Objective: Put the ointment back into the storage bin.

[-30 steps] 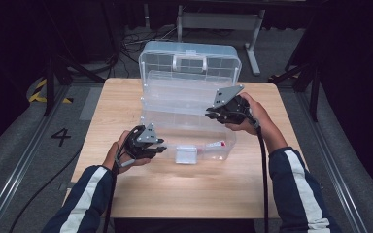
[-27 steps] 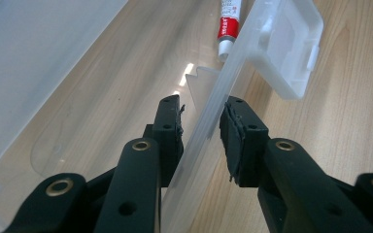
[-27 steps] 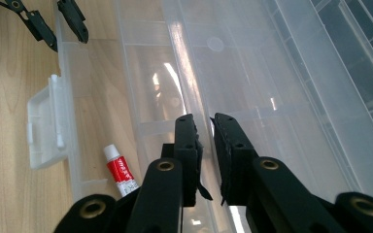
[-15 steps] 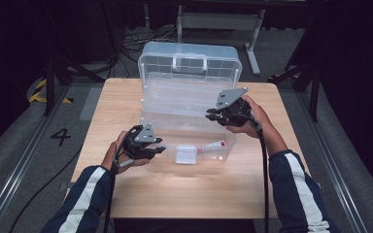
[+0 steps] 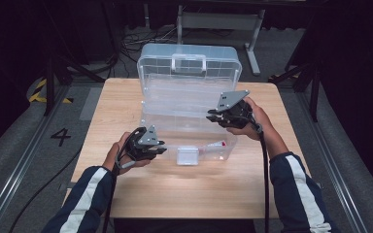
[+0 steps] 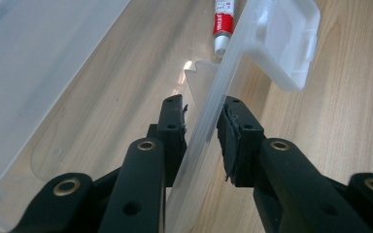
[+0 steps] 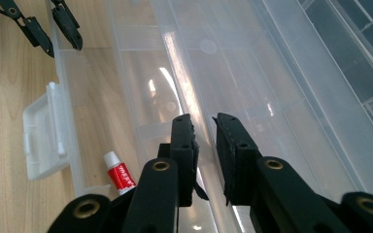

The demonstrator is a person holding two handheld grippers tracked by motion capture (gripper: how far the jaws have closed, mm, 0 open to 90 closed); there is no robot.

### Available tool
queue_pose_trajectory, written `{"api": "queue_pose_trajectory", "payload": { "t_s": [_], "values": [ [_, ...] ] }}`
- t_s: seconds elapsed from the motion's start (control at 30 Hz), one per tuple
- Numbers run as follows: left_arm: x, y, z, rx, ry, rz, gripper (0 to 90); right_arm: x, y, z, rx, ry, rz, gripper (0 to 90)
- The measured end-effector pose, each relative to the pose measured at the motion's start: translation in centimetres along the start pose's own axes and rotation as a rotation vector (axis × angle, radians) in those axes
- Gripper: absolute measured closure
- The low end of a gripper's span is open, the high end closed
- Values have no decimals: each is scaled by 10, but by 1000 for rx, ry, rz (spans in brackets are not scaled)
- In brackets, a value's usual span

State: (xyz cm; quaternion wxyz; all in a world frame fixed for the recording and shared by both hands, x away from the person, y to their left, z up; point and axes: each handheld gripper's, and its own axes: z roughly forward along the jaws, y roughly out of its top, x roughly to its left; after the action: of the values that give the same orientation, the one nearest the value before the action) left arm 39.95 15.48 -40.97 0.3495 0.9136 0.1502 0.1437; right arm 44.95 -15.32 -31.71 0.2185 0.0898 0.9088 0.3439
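On wooden table [image 5: 126, 102], pins wall of clear box [image 6: 209, 121] with left gripper [image 5: 158, 146], jaws just closing, and clamps inner tray [image 7: 281, 97] with right gripper [image 7: 204, 121], likely for lifting out.

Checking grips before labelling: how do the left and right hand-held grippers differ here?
The left hand-held gripper straddles the box's front wall near the latch; the right hand-held gripper sits at the inner tray's edge. Left sits low, right higher. Both nearly closed.

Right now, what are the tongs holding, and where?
Left tongs straddle the clear box's front wall near its latch; contact unclear. Right tongs: cannot tell.
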Motion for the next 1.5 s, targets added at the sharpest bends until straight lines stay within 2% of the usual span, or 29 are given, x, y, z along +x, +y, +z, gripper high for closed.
{"api": "queue_pose_trajectory", "payload": {
  "t_s": [0.2,0.23,0.27,0.33,0.53,0.73,0.93,1.0,1.1,1.27,1.3,1.33,1.4,1.43,1.5],
  "values": [
    [1,-1,-7,-23,-12,3,676,2,-1,0,-2,-2,0,781],
    [3,0,-12,-52,-9,-9,649,2,-1,0,-2,-6,-2,780],
    [3,0,-12,-52,-9,-9,633,2,-1,0,-2,-6,-2,780],
    [4,1,-20,-85,-5,-21,632,3,-1,0,-7,-9,0,777],
    [7,-2,-38,-120,29,-31,605,4,-3,0,-16,-13,10,772],
    [13,-5,-47,-128,68,-61,572,4,-4,0,-27,-18,11,770],
    [18,-7,-57,-161,95,-83,567,5,-5,1,-33,-23,15,764],
    [23,-9,-62,-155,122,-89,557,6,-5,1,-33,-27,14,762],
    [26,-10,-66,-160,131,-96,552,6,-5,1,-33,-29,14,761],
    [34,-13,-78,-183,169,-120,563,7,-5,1,-32,-31,12,761],
    [39,-16,-82,-204,174,-150,578,7,-5,1,-31,-31,11,760],
    [39,-16,-82,-204,174,-150,584,7,-5,1,-31,-31,11,760],
    [46,-20,-85,-210,199,-178,596,7,-5,1,-30,-36,12,759],
    [51,-23,-86,-220,200,-207,600,8,-5,1,-31,-38,10,758],
    [56,-25,-88,-229,212,-229,607,8,-5,1,-31,-37,11,758]
  ]
}}
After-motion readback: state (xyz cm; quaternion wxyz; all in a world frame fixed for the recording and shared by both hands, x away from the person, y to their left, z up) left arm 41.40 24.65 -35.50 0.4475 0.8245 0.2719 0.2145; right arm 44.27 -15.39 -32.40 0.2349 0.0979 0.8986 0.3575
